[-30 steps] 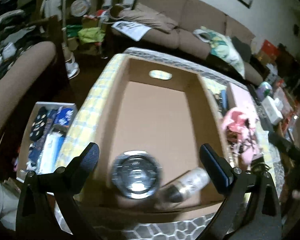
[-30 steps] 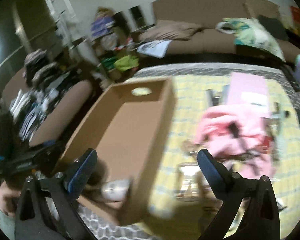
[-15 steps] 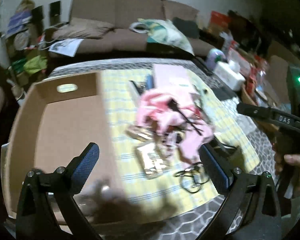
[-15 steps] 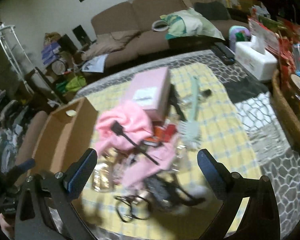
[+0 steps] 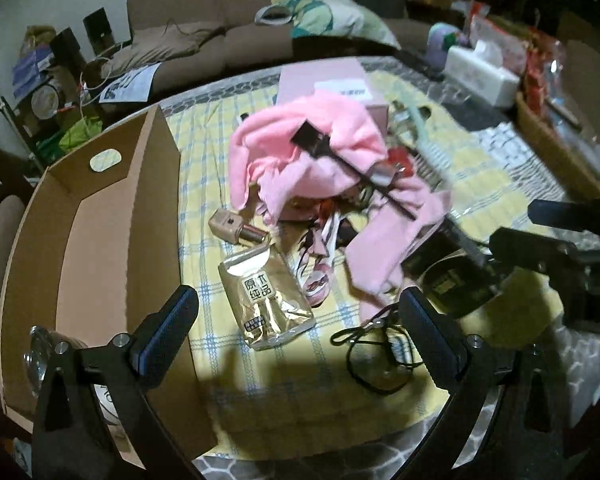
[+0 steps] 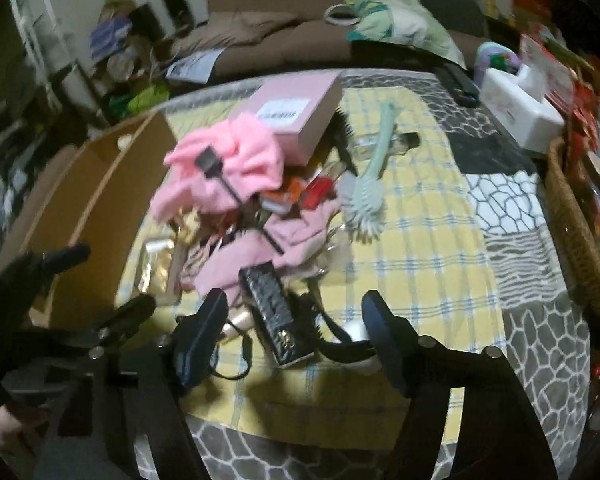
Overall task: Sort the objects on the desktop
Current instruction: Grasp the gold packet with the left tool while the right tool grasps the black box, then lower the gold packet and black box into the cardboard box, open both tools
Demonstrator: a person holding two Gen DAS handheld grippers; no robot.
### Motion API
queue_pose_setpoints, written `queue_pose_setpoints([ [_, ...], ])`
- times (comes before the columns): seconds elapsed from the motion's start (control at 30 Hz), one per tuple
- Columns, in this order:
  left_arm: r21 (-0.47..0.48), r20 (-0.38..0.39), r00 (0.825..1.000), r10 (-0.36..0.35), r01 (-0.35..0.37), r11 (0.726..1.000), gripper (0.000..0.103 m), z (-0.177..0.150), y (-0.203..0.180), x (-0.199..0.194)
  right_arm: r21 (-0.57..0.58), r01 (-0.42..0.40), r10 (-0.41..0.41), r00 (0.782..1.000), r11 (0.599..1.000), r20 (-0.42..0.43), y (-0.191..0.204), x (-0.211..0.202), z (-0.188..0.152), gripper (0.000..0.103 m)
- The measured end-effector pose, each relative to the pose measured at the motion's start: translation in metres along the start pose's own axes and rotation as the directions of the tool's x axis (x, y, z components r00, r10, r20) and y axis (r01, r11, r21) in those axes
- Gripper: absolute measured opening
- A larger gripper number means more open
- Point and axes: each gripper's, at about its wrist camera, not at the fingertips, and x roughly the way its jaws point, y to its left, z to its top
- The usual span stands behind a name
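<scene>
A heap of clutter lies on the yellow checked cloth: a pink towel [image 5: 320, 152], a gold foil packet [image 5: 264, 296], a beige bottle [image 5: 232, 228] and a black cable [image 5: 376, 344]. My left gripper [image 5: 296, 332] hangs open over the foil packet, touching nothing. To its left stands the open cardboard box [image 5: 100, 208] with a glass jar [image 5: 40, 356] at its near end. My right gripper [image 6: 294, 338] straddles a black patterned case [image 6: 276, 316]. Its jaws are closing, and gaps still show between the pads and the case. The left gripper [image 6: 96, 288] shows at the lower left of the right wrist view.
A pink flat box [image 6: 296, 108] and a green dish brush [image 6: 368, 188] lie further back. A white tissue box [image 6: 516, 116] and a wicker basket [image 6: 580, 240] stand at the right. A brown sofa [image 5: 240, 32] runs behind the table.
Both views have swung from the cardboard box to the clutter heap. The left gripper left the jar and bottle in the box. The right jaws have narrowed around the black case.
</scene>
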Motion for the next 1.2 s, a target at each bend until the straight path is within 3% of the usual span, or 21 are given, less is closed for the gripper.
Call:
queue_pose_setpoints([
  [0.1,0.002,0.006,1.0,0.03,-0.03,1.0,0.1,-0.001,-0.004,0.009,-0.037,0.006,-0.007,1.0,0.999,-0.027,0.008,0.013,-0.003,0.062],
  [0.17,0.006,0.013,0.999,0.038,-0.038,0.999,0.099,0.0,-0.007,0.014,-0.046,0.009,-0.011,0.999,0.999,-0.048,0.01,0.023,-0.004,0.05],
  [0.37,-0.014,-0.055,0.997,0.062,-0.063,0.998,0.096,-0.003,-0.005,0.042,-0.071,0.028,-0.034,0.996,0.997,-0.084,0.015,0.041,-0.007,0.049],
  [0.5,-0.092,-0.102,0.995,0.023,-0.032,0.995,0.096,-0.004,0.007,0.068,-0.092,0.041,-0.049,0.995,0.995,-0.084,0.02,0.043,-0.007,0.047],
  [0.53,-0.107,-0.116,0.993,0.016,-0.028,0.994,0.096,-0.006,0.009,0.074,-0.092,0.041,-0.049,0.995,0.995,-0.084,0.02,0.044,-0.007,0.043],
  [0.57,-0.119,-0.13,0.991,0.014,-0.03,0.992,0.092,-0.009,0.01,0.081,-0.089,0.03,-0.037,0.996,0.996,-0.085,0.02,0.044,-0.007,0.033],
  [0.63,-0.148,-0.125,0.992,-0.006,-0.013,0.989,0.084,-0.014,0.012,0.083,-0.072,0.008,-0.014,0.996,0.997,-0.089,0.019,0.044,-0.007,0.03],
  [0.7,-0.173,-0.112,0.993,-0.02,0.001,0.985,0.056,-0.013,0.016,0.079,-0.066,0.003,-0.008,0.997,0.998,-0.072,0.019,0.041,-0.006,0.027],
  [0.8,-0.199,-0.098,0.992,-0.078,0.057,0.978,0.049,-0.009,0.026,0.07,-0.024,-0.021,0.02,0.999,0.999,-0.042,0.014,0.031,0.0,0.026],
  [1.03,-0.243,-0.019,0.988,-0.153,0.143,0.959,0.048,-0.003,0.05,0.027,0.084,-0.135,0.127,0.988,0.987,0.087,0.004,-0.011,0.022,0.026],
  [1.2,-0.232,0.083,0.978,-0.192,0.206,0.95,0.048,0.01,0.073,-0.03,0.099,-0.228,0.212,0.965,0.969,0.155,0.015,-0.035,0.035,0.026],
])
